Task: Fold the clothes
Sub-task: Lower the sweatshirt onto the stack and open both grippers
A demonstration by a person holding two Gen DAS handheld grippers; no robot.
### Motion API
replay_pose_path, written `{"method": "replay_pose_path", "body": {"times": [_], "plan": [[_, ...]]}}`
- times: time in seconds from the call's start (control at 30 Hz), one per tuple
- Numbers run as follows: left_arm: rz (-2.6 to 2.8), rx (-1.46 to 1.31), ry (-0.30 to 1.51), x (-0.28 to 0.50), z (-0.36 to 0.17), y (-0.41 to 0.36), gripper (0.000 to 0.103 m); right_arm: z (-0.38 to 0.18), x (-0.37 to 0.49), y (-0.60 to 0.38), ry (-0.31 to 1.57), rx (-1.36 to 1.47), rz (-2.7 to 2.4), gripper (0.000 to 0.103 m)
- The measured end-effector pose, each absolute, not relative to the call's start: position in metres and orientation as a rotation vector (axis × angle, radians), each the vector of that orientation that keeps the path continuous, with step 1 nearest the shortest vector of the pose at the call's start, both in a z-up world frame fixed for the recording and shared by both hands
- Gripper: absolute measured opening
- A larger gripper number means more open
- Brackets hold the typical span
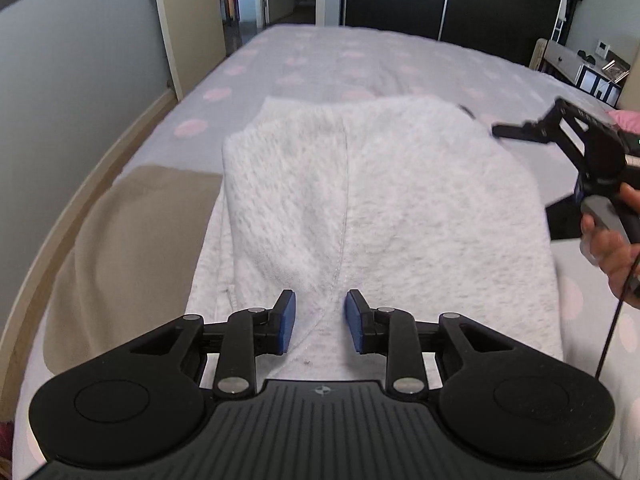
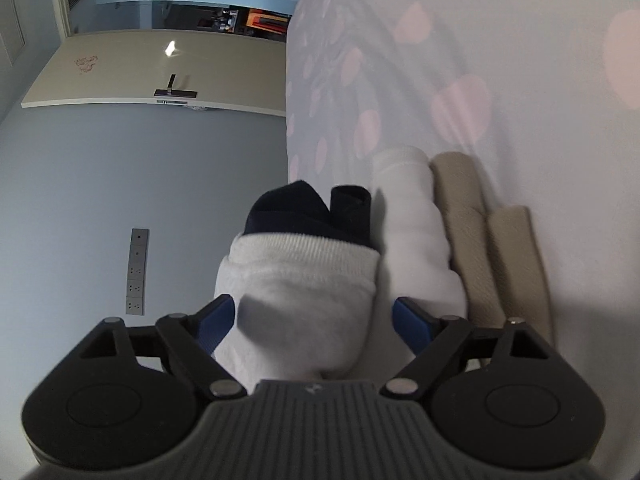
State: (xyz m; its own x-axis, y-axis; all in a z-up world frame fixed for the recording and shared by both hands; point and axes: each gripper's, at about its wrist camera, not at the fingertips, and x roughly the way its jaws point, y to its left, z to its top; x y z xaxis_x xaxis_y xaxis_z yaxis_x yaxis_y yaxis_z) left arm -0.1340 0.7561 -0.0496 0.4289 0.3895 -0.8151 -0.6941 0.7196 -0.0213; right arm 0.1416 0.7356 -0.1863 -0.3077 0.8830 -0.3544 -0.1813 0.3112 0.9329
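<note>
A white fluffy garment (image 1: 372, 200) lies folded on the dotted bed sheet (image 1: 360, 60). My left gripper (image 1: 320, 322) hovers over its near edge, blue pads apart, a seam running between them and nothing pinched. My right gripper (image 1: 516, 130), held in a hand (image 1: 612, 240), is at the garment's far right corner. In the right wrist view, which is rolled on its side, the right gripper (image 2: 312, 320) stands wide open around the garment's ribbed white end (image 2: 304, 276). A dark navy part (image 2: 312, 212) sticks out beyond it. A gap shows beside the right-hand pad (image 2: 412, 324).
A beige cloth (image 1: 132, 240) lies left of the garment. A white roll (image 2: 412, 216) and beige folded pieces (image 2: 480, 232) lie on the sheet (image 2: 540, 100). The wall (image 1: 72, 100) runs along the bed's left. Something pink (image 1: 626, 118) and a desk (image 1: 580, 64) are at the right.
</note>
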Motion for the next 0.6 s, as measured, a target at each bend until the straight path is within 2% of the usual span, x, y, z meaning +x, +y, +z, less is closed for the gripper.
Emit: {"method": "replay_pose_path", "body": {"times": [0.03, 0.1, 0.2, 0.27, 0.37, 0.4, 0.43, 0.53, 0.6], "plan": [[0.696, -0.398, 0.898, -0.136, -0.051, 0.757, 0.028, -0.187, 0.141, 0.738, 1.491, 0.664, 1.232, 0.070], [0.694, -0.419, 0.895, -0.139, -0.054, 0.759, 0.030, -0.179, 0.140, 0.744, 1.456, 0.605, 1.243, 0.068], [0.692, -0.450, 0.886, -0.142, -0.058, 0.763, 0.033, -0.155, 0.135, 0.754, 1.344, 0.462, 1.290, 0.051], [0.690, -0.465, 0.885, -0.143, -0.059, 0.764, 0.033, -0.126, 0.124, 0.760, 1.175, 0.287, 1.361, 0.047], [0.691, -0.474, 0.887, -0.143, -0.061, 0.765, 0.033, -0.091, 0.101, 0.767, 0.875, -0.011, 1.426, 0.035], [0.689, -0.476, 0.887, -0.143, -0.061, 0.766, 0.033, -0.084, 0.093, 0.771, 0.784, -0.125, 1.420, 0.027], [0.687, -0.480, 0.888, -0.142, -0.062, 0.766, 0.033, -0.082, 0.087, 0.775, 0.712, -0.214, 1.400, 0.001], [0.693, -0.494, 0.920, -0.138, -0.066, 0.772, 0.034, -0.091, 0.094, 0.787, 0.703, -0.301, 1.276, 0.000], [0.694, -0.511, 0.930, -0.138, -0.068, 0.776, 0.036, -0.097, 0.107, 0.786, 0.772, -0.259, 1.242, 0.000]]}}
